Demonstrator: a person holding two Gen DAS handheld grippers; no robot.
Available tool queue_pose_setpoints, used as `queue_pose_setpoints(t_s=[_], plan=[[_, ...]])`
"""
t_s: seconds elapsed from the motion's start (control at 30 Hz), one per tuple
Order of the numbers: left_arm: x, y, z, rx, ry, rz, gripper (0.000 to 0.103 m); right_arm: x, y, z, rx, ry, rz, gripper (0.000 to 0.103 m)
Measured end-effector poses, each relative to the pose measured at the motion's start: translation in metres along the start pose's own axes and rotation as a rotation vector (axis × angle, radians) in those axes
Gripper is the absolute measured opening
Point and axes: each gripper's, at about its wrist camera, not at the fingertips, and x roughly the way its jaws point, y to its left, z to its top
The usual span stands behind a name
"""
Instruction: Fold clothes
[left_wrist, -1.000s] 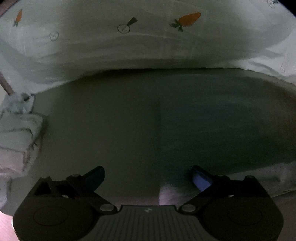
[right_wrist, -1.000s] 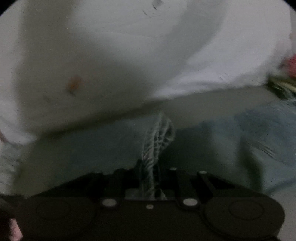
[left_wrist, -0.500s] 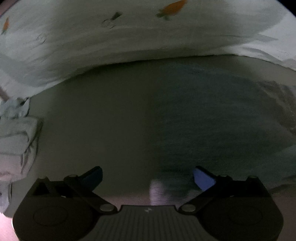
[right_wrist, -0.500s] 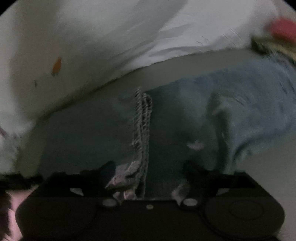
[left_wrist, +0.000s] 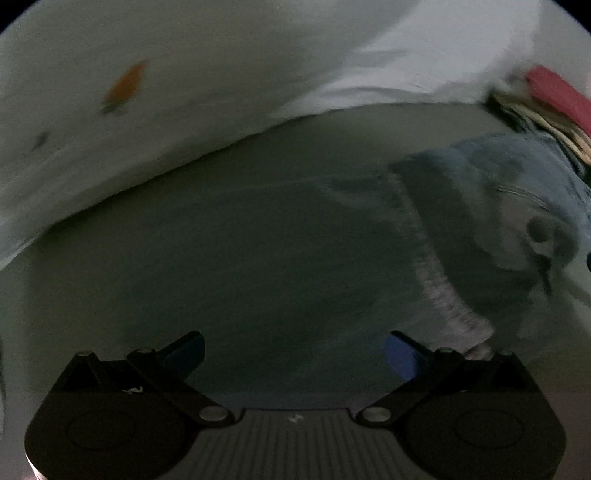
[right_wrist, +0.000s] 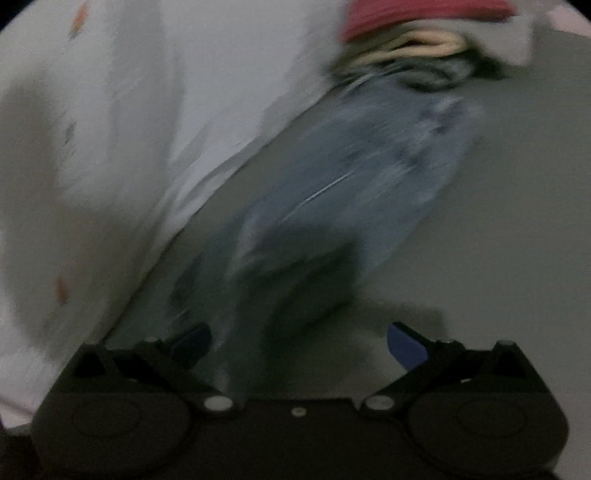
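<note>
Right tongs (right_wrist: 299, 341), clenched on the jeans' (right_wrist: 369, 177) frayed hem a second ago, are now released; left tongs (left_wrist: 293, 352) stay released. Jeans lie on the tabletop (right_wrist: 498, 229), beside the white cloth (right_wrist: 166, 110): one fold appears placed.

A grey tabletop (left_wrist: 229, 236) spreads ahead of the grippers, bare to the right (right_wrist: 509, 229).

Both the left tongs (left_wrist: 293, 352) and right tongs (right_wrist: 299, 345) gape wide, gripping nothing.
</note>
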Motion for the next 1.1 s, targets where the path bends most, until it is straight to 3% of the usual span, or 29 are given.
queue_pose_setpoints(t_s=[0.17,0.37,0.6,0.7,0.73,0.77,0.87,1.0,1.1], plan=[[0.026,-0.042,0.032,0.076,0.015,-0.041,0.103,0.002,-0.042,0.033,0.082,-0.081,-0.063,0.103],[0.08,-0.066,0.042,0.054,0.126,-0.072,0.103,0.023,-0.078,0.074,0.115,-0.125,-0.072,0.103],[0.075,-0.065,0.03,0.015,0.051,-0.068,0.103,0.058,-0.088,0.098,0.112,-0.185,0.025,0.102],[0.074,-0.065,0.026,-0.001,0.025,-0.065,0.103,0.072,-0.091,0.105,0.158,-0.194,0.068,0.093],[0.074,-0.066,0.027,-0.003,0.028,-0.063,0.103,0.073,-0.09,0.107,0.178,-0.205,0.051,0.069],[0.074,-0.067,0.028,-0.005,0.034,-0.062,0.103,0.073,-0.089,0.107,0.199,-0.227,0.017,0.054],[0.075,-0.068,0.032,-0.014,0.048,-0.057,0.103,0.064,-0.083,0.107,0.206,-0.231,-0.017,0.034],[0.077,-0.07,0.037,-0.052,0.072,-0.042,0.103,0.035,-0.051,0.11,0.083,-0.271,-0.026,0.022],[0.077,-0.066,0.041,-0.109,0.091,-0.047,0.103,0.009,-0.008,0.113,-0.027,-0.315,-0.045,0.021]])
